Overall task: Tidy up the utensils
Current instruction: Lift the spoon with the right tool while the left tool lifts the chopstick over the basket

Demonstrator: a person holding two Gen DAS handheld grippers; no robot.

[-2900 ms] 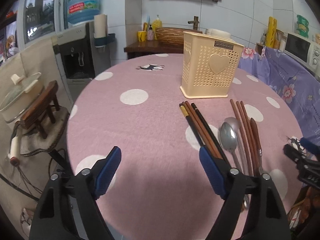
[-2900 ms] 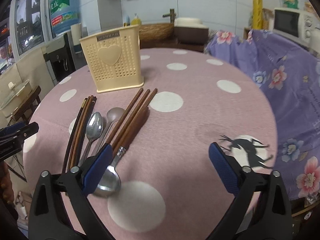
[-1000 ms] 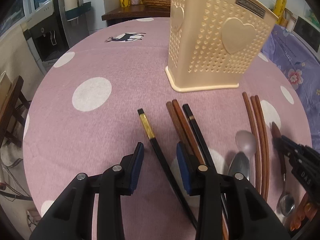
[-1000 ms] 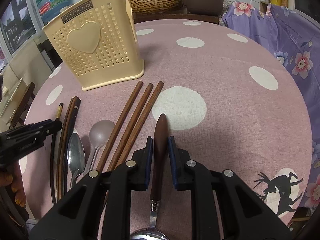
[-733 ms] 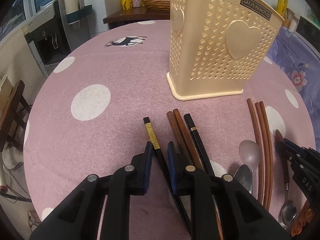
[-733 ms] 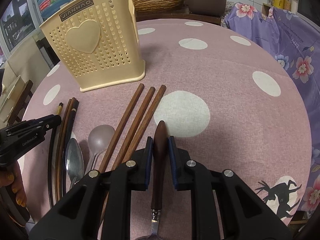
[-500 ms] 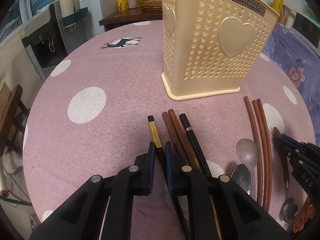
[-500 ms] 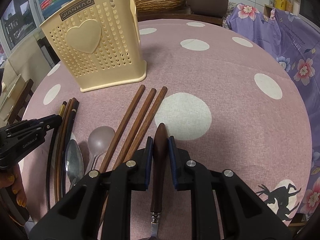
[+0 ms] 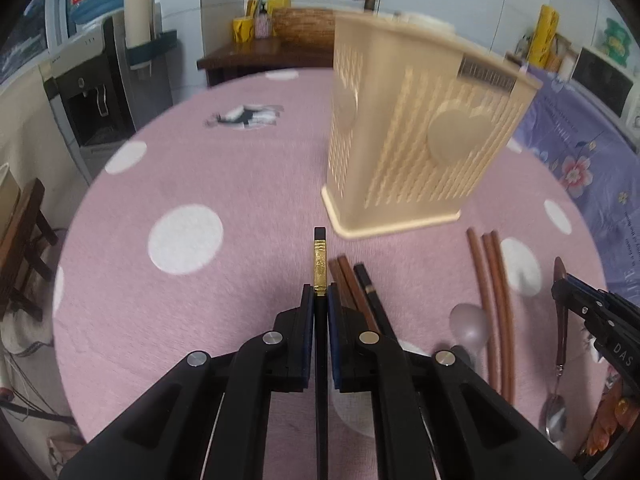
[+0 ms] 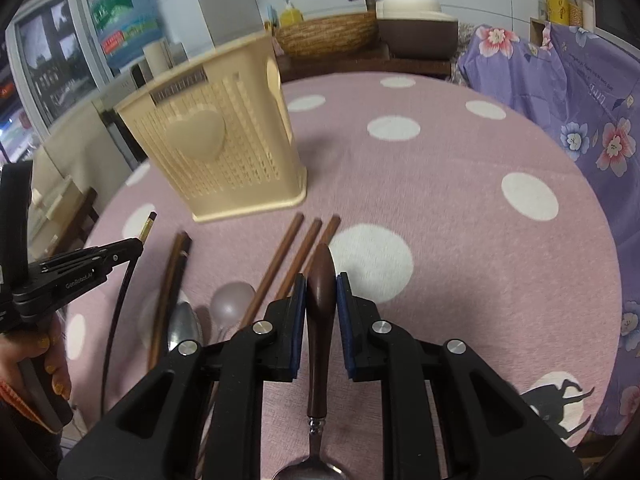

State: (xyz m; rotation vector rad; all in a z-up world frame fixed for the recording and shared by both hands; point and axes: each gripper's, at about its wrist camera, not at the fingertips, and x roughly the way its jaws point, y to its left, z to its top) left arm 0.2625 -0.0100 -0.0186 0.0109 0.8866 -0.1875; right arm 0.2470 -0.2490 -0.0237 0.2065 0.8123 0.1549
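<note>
Even indoor light, soft shadows; basket [image 9: 420,148] motion-blurred, fisheye warp w/ dark vignette corners.

The tall holder [image 9: 420,152] stands in the way at the far side of the bench [image 9: 208,184]. Left of the holder the bench is open and wide. Right of the holder [image 10: 216,156] the bench [image 10: 460,216] is open too. Just in front of the holder lie chopsticks [image 10: 296,256] and spoons [image 10: 230,304], close together, with little room between them.

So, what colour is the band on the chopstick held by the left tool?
Gold, on a black chopstick; the left wrist view shows it best.
</note>
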